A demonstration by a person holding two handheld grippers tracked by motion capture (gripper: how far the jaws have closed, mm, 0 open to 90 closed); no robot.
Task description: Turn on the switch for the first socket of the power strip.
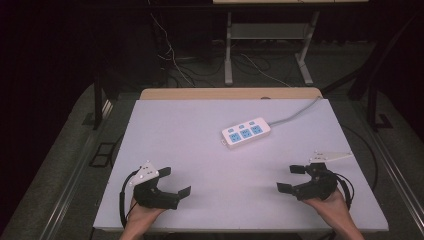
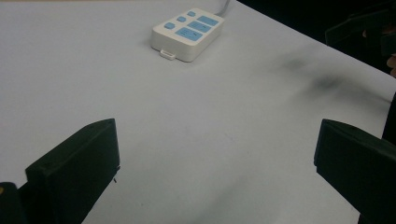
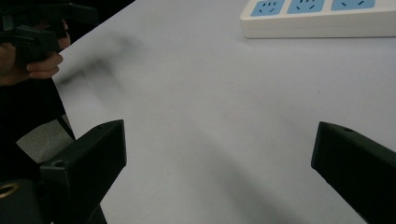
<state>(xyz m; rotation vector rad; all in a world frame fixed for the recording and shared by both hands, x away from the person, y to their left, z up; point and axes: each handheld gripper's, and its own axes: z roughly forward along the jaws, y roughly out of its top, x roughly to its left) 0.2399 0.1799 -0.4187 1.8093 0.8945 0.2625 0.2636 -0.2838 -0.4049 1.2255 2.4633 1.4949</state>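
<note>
Two grippers sit low at the near edge of the table (image 1: 165, 130), the left gripper (image 1: 175, 181) and the right gripper (image 1: 292, 178) well apart, each with its fingers spread wide and nothing between them. The only thing to work on is the power strip (image 1: 246, 132), white with three blue sockets, lying flat and a little askew past the middle of the table, nearer the right hand's side, its grey cord (image 1: 300, 111) running off toward the far right corner. From the left gripper view the strip (image 2: 187, 33) lies far ahead with bare table between; from the right gripper view it (image 3: 322, 17) is closer, up at the top edge. I'd judge the reach hasn't really begun. To do it well, the right gripper should go in first, coming across the strip's narrow width so the fingers straddle its long sides, and keep clear of the cord end, since a tug there could swing the whole strip round.
</note>
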